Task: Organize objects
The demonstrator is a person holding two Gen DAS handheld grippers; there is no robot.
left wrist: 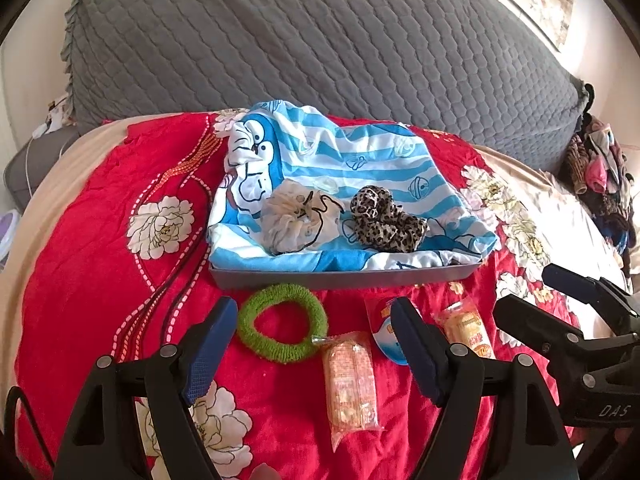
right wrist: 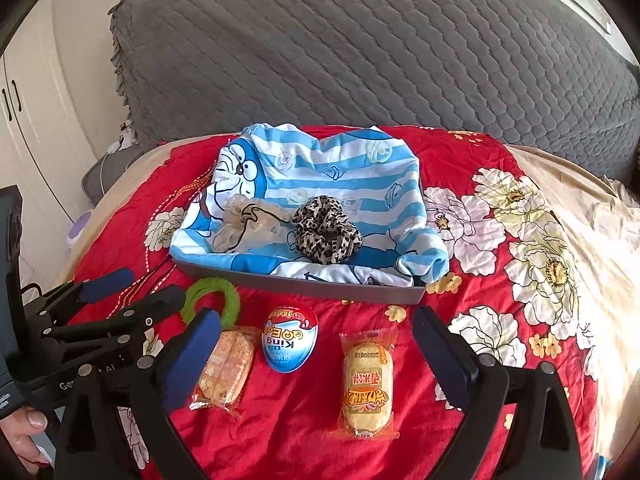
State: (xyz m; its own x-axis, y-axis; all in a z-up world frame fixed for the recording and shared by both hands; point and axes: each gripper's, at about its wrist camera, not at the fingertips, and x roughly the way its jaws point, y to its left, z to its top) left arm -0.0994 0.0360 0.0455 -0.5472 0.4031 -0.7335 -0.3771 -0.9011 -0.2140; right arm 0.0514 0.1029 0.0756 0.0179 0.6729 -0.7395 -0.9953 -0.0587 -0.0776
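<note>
Right wrist: snacks [right wrist: 366, 386] before grey tray [right wrist: 304, 282].

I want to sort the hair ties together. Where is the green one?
The green hair tie lies on the red blanket just in front of the tray's left end, left of the orange snack pack.

Bed before me: red floral blanket [right wrist: 400, 360] | on it: grey tray [right wrist: 304, 282], green hair ring [left wrist: 282, 322], egg-shaped pack [right wrist: 290, 338], two wrapped snacks [right wrist: 366, 392] [right wrist: 226, 368].

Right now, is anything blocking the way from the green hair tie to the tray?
Nothing visible. The green hair tie lies on the red blanket just in front of the tray, with only bare blanket between them.
</note>
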